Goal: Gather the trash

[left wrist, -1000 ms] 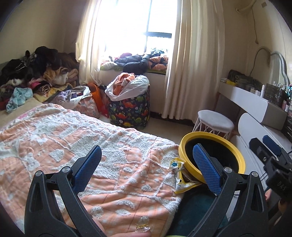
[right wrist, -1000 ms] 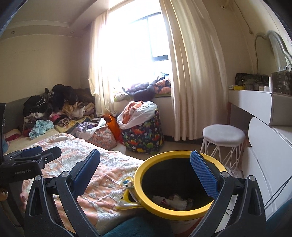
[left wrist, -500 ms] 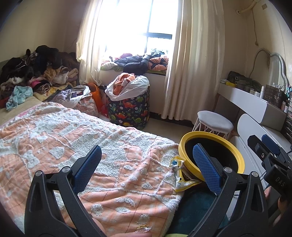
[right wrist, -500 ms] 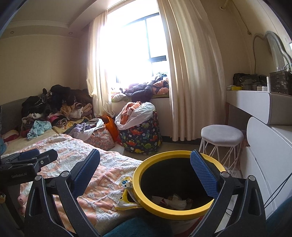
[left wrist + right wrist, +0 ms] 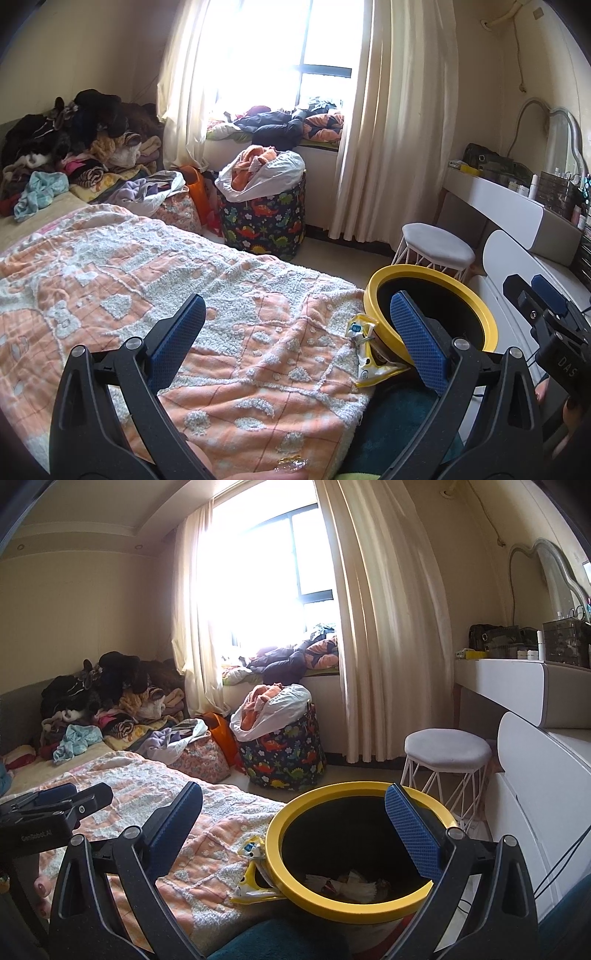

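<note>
a: where's the trash?
b: a yellow wrapper [image 5: 367, 350] on the blanket's [image 5: 221, 295] edge, touching the yellow-rimmed bin [image 5: 428, 314].
a: which gripper's nearer?
b: probably the left gripper [image 5: 295, 339]; the wrapper sits ahead, toward its right finger. the right gripper [image 5: 295, 830] hangs by the bin. both are spread wide, holding nothing.

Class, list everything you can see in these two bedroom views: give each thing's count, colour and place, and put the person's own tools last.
Trash bin: one, yellow rim, black inside, beside the bed's corner.
Snack wrapper: one, yellow and white, wedged between bed edge and bin.
Crumpled paper: several pieces, white, in the bin's bottom.
Bedspread: one, peach and white, covering the bed.
Laundry basket: one, dark dinosaur print, by the window, stuffed with clothes.
Clothes pile: one, mixed colours, far end of bed.
Stool: one, white, by the vanity.
Left gripper: black with blue pads, open, above the bedspread.
Right gripper: same colours, open, above the bin.
</note>
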`<control>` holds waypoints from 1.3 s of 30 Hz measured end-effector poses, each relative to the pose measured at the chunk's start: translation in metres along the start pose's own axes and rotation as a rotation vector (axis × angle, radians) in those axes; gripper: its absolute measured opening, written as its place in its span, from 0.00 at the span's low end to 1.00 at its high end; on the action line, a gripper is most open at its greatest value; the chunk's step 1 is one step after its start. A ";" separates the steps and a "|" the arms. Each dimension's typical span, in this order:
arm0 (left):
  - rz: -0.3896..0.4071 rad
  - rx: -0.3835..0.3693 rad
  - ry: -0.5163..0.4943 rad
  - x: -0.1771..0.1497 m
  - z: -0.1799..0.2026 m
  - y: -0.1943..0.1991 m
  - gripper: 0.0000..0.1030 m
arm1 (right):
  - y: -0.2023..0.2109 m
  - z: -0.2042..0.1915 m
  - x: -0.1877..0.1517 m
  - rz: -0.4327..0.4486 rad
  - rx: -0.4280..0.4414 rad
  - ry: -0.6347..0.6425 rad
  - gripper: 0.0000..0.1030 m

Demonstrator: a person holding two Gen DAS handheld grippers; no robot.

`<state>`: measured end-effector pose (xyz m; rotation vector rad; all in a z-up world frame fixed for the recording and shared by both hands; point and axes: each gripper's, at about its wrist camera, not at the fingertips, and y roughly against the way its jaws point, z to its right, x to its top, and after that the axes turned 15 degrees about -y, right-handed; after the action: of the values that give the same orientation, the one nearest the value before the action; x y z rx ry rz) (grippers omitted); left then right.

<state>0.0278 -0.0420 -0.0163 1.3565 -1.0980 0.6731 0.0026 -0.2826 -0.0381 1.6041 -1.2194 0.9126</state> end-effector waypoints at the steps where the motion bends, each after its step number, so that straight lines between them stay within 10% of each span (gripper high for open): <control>1: 0.000 0.000 0.000 0.000 0.000 0.000 0.89 | 0.000 0.000 0.000 0.001 -0.002 0.000 0.94; 39: 0.000 0.010 0.000 -0.004 0.001 0.001 0.89 | -0.003 0.006 -0.001 0.002 -0.007 -0.013 0.94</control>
<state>0.0253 -0.0419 -0.0191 1.3650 -1.0960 0.6789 0.0051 -0.2878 -0.0418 1.6055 -1.2322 0.8997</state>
